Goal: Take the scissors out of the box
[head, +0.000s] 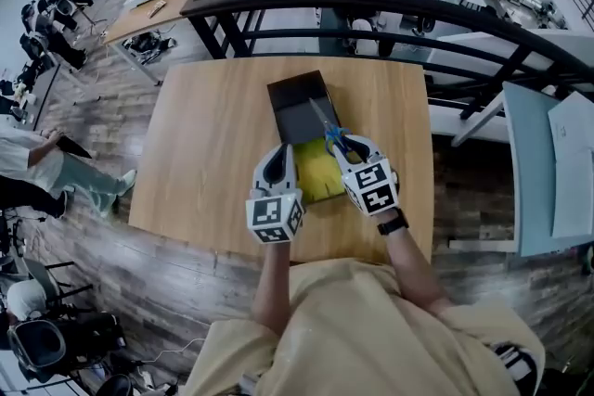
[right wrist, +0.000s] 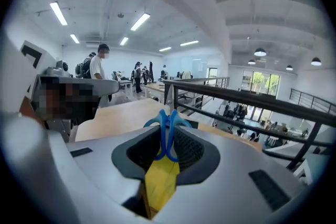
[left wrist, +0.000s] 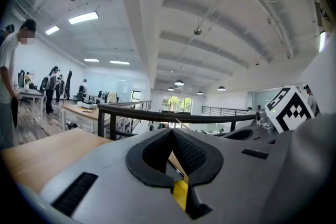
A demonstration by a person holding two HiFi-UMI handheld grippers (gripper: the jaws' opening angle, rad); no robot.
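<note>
The box lies in the middle of the wooden table (head: 200,144): a black lid (head: 299,107) folded open away from me and a yellow tray (head: 316,176) nearer me. The blue-handled scissors (head: 331,136) are lifted over the tray's right side, blades pointing to the lid. My right gripper (head: 343,144) is shut on their handles; in the right gripper view the blue loops (right wrist: 168,131) stand between the jaws, above the yellow tray (right wrist: 160,183). My left gripper (head: 278,153) sits at the tray's left edge, jaws together, with a strip of yellow (left wrist: 180,194) below them.
A dark metal railing (head: 390,9) runs just past the table's far edge, with a lower floor beyond it. A pale desk (head: 548,172) stands to the right. People stand and sit at the far left (head: 37,162).
</note>
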